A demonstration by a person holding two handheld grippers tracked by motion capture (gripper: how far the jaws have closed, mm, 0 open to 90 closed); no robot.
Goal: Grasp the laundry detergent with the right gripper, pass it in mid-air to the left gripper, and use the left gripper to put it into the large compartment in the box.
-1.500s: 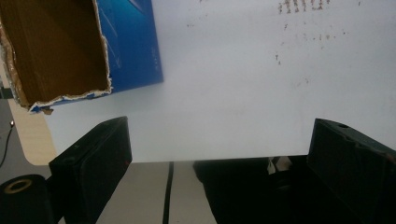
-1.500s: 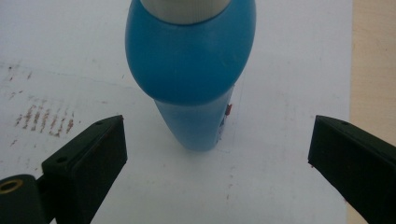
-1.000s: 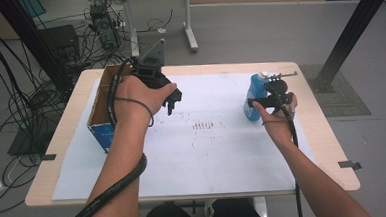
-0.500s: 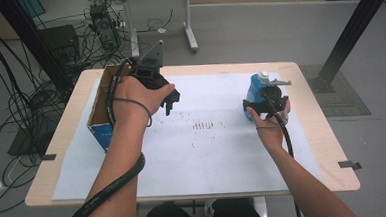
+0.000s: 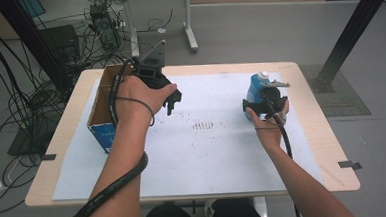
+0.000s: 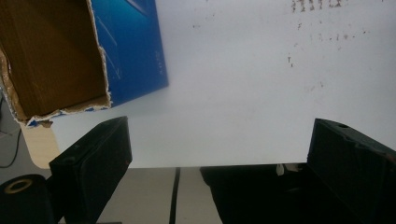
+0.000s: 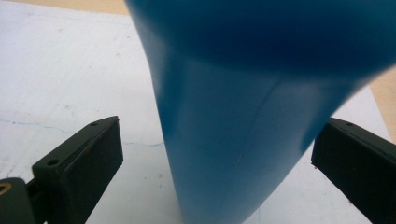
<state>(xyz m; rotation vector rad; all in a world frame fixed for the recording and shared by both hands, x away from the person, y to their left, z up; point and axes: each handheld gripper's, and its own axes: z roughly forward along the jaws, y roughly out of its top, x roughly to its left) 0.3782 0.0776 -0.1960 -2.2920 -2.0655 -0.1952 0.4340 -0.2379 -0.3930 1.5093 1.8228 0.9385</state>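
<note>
A blue bottle (image 5: 254, 91) with a white cap stands upright at the right of the white sheet (image 5: 208, 152). My right gripper (image 5: 262, 103) is open at its near side. In the right gripper view the blue bottle (image 7: 243, 116) stands between the jaws of that gripper (image 7: 215, 154), and there is a gap at the left jaw. My left gripper (image 5: 173, 103) hovers open over the sheet beside an open cardboard box (image 5: 102, 133). In the left gripper view nothing lies between the jaws of this gripper (image 6: 219, 154), and the box (image 6: 130, 51) is at the upper left.
The box stands at the left edge of the wooden table (image 5: 328, 146) and looks empty inside. Dark smudges (image 5: 208, 124) mark the sheet's middle. Cables and stands crowd the floor behind and to the left of the table.
My right gripper has shifted slightly left and closer to the blue bottle, which now stands between its jaws. The left gripper has barely moved.
</note>
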